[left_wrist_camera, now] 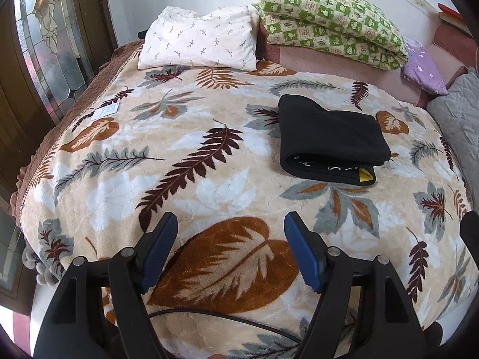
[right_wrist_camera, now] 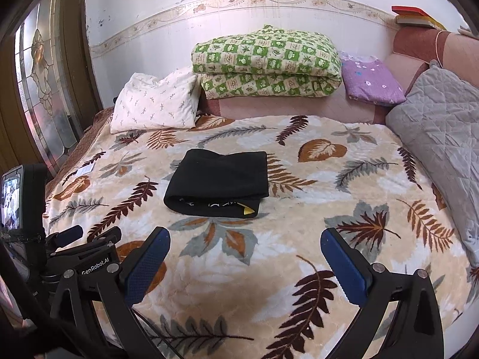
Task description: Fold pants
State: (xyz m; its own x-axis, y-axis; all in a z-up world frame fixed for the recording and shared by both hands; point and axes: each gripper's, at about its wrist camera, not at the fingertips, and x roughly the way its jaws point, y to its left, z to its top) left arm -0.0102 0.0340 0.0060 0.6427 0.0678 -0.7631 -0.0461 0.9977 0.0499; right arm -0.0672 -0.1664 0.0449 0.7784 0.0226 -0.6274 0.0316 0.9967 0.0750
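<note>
Now folded black pants [left_wrist_camera: 330,137] lie on blanket [left_wrist_camera: 209,161]; both claws spread, empty.

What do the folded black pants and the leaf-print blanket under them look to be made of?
Pants: apparently soft matte knit or fleece, judging by the thick rounded fold edges without sheen; exact fabric unclear. Blanket: likely plush synthetic fleece, given its fuzzy pile, slight sheen and softly blurred leaf print.

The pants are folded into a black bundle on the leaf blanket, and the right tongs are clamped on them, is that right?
Not quite. The pants are folded on the blanket, but the right tongs are open and clear of them, as the right wrist view shows.
</note>
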